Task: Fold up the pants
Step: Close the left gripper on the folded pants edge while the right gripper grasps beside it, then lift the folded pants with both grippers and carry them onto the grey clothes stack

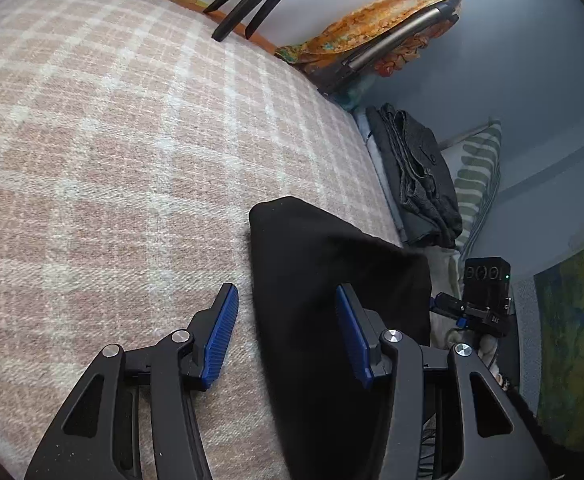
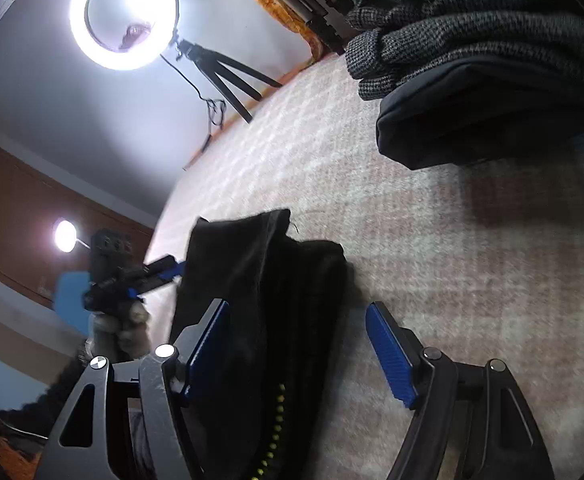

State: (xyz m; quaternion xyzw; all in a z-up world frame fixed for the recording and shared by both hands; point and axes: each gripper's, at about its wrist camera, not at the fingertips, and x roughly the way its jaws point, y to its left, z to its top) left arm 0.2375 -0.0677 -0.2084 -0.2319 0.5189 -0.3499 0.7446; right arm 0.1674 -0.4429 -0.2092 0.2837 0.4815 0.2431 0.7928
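Observation:
Black pants (image 1: 332, 280) lie on a pink and white checked blanket (image 1: 131, 140). In the left wrist view my left gripper (image 1: 285, 304) is open, its blue pads (image 1: 223, 332) straddling the pants' left edge just above the cloth. In the right wrist view the pants (image 2: 283, 280) show a row of small yellow dots near the bottom. My right gripper (image 2: 296, 328) is open around the pants' right edge, with nothing clamped. Each gripper shows in the other's view: the right gripper (image 1: 486, 296) and the left gripper (image 2: 119, 272).
A stack of folded dark and grey clothes (image 2: 472, 52) sits at the blanket's far side; it also shows in the left wrist view (image 1: 416, 176). A ring light (image 2: 123, 12) on a tripod (image 2: 227, 76) stands beyond the blanket. A patterned orange cloth (image 1: 376, 28) and a striped pillow (image 1: 476, 176) lie nearby.

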